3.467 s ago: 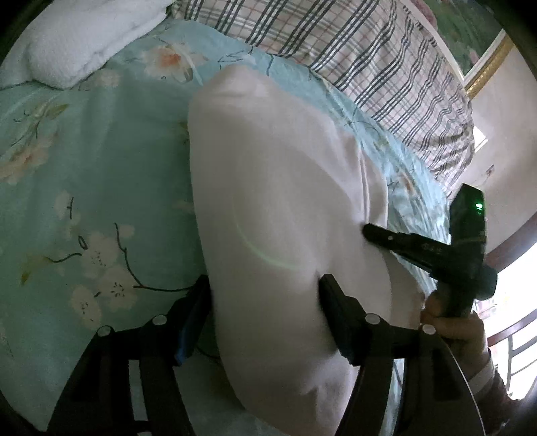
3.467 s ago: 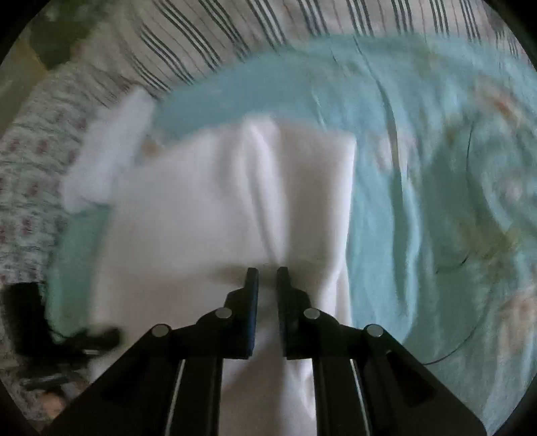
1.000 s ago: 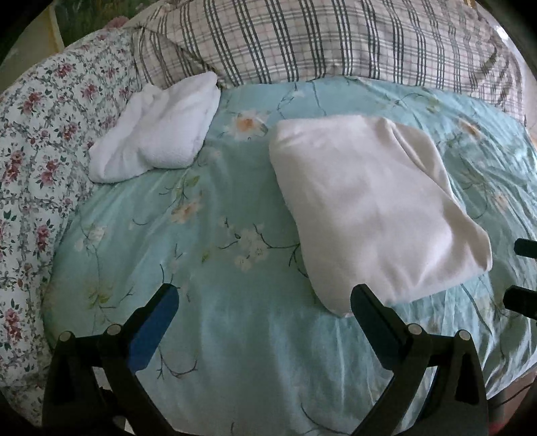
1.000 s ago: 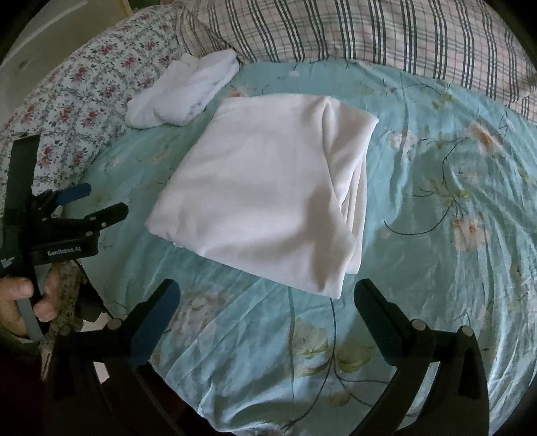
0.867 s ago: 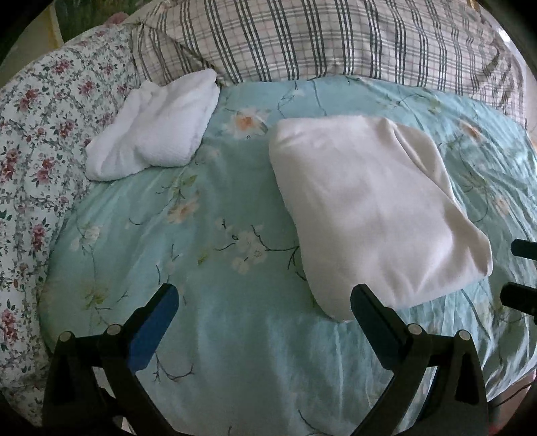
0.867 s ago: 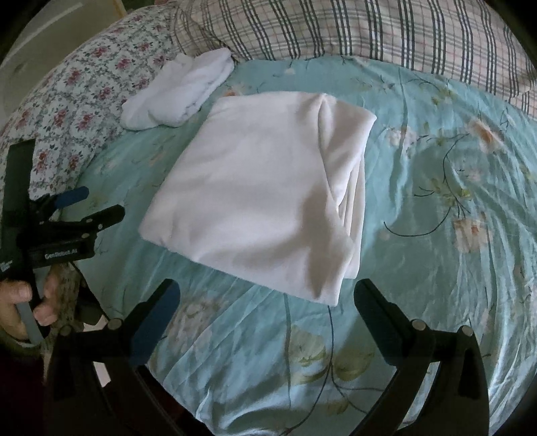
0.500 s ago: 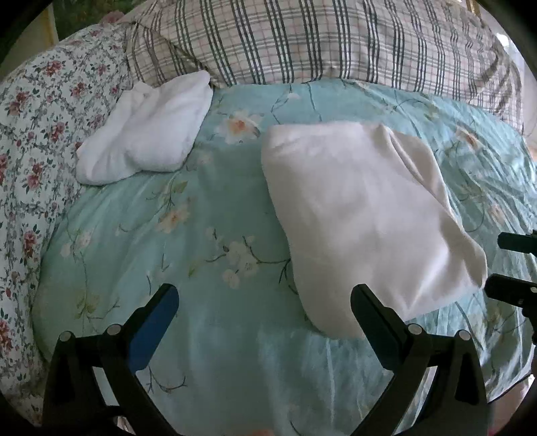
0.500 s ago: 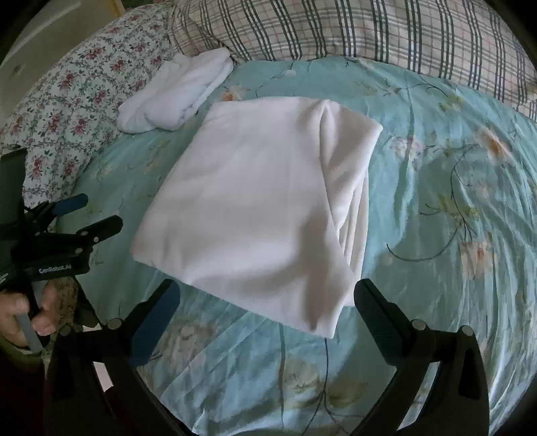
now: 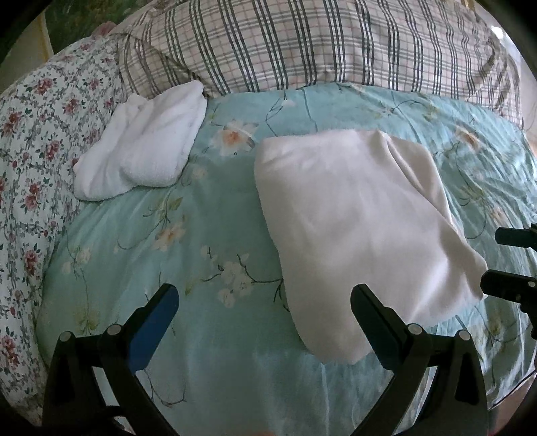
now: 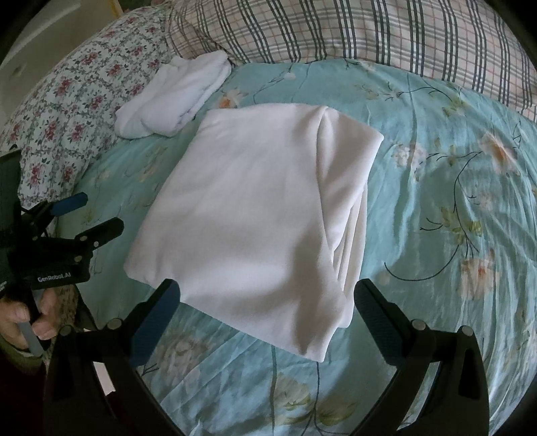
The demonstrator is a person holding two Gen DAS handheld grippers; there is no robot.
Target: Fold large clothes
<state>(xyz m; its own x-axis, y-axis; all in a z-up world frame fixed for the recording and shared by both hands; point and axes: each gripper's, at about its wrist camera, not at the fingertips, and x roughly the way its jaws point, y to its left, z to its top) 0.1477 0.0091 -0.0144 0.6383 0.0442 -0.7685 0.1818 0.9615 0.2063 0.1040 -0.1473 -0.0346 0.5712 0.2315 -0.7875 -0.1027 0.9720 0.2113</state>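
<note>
A white garment [image 9: 355, 221] [image 10: 265, 214] lies folded into a thick rectangle on the teal floral bedspread [image 9: 188, 234] [image 10: 453, 201]. My left gripper [image 9: 265, 296] is open and empty, held back over the bedspread just left of the garment's near corner. My right gripper [image 10: 266, 291] is also open, its fingers standing either side of the garment's near edge without touching it. The right gripper's fingers [image 9: 510, 234] show at the right edge of the left wrist view. In the right wrist view a hand holds the left gripper [image 10: 84, 218] at the far left.
A smaller folded white towel [image 9: 144, 161] [image 10: 178, 97] lies at the back left. A plaid pillow [image 9: 319, 47] [image 10: 352, 30] runs along the back. A floral pillow [image 9: 37, 127] [image 10: 80, 97] borders the left side.
Both grippers have let go of the garment, opened wide and drawn back. In the last second the view has crept slightly closer to the garment.
</note>
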